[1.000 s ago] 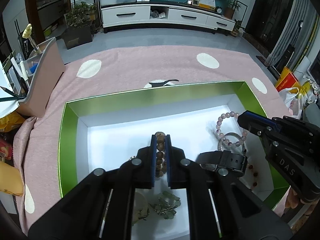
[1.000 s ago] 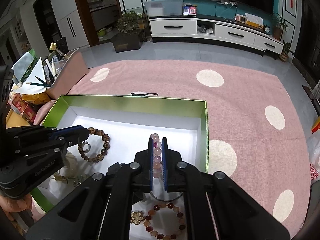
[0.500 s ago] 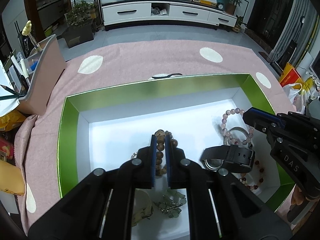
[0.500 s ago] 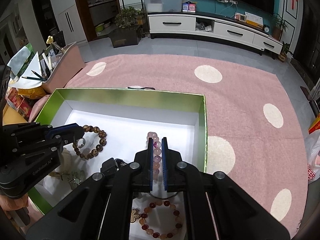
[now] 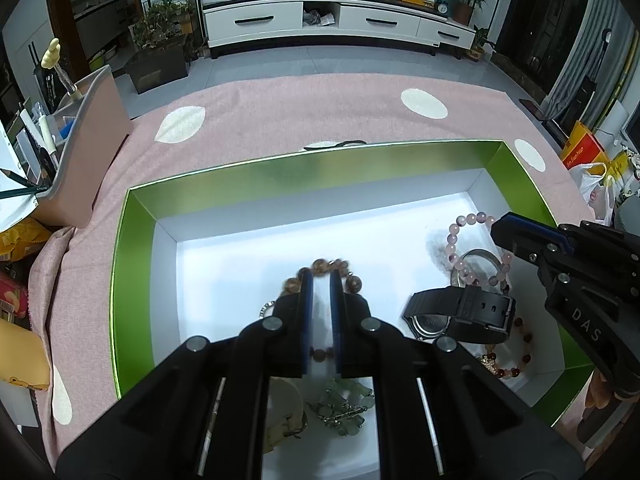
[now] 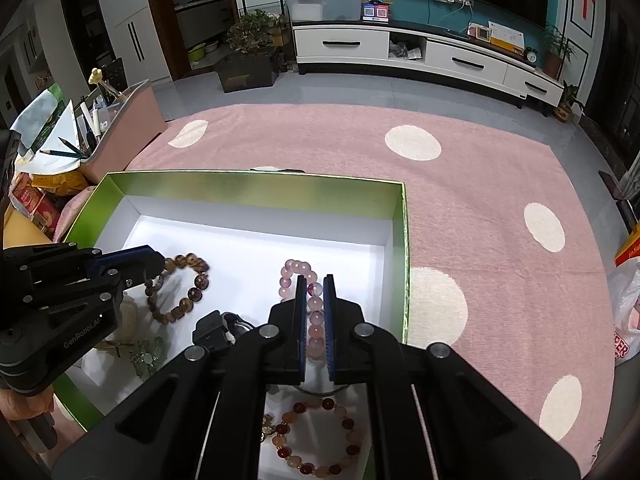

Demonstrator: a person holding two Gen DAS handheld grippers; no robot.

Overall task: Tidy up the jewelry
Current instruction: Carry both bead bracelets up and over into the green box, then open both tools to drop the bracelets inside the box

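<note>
A green box (image 5: 120,264) with a white floor holds the jewelry. My left gripper (image 5: 321,280) is slightly open over the brown bead bracelet (image 5: 354,282), which lies flat on the box floor; it also shows in the right wrist view (image 6: 192,288). My right gripper (image 6: 311,284) is still narrow around the pink bead bracelet (image 6: 314,316), which rests on the floor (image 5: 454,236). A black watch (image 5: 460,312), a red-and-peach bead bracelet (image 6: 316,436) and a pale green jade piece (image 5: 344,404) lie near the front.
The box sits on a pink cloth with white spots (image 6: 480,208). A pink organizer with pens (image 5: 80,140) stands at the left. Bags (image 5: 600,188) lie off the right edge.
My left gripper has opened a little and let the brown bracelet drop flat. Both grippers have drawn back slightly, and the pink bracelet has settled lower in the box.
</note>
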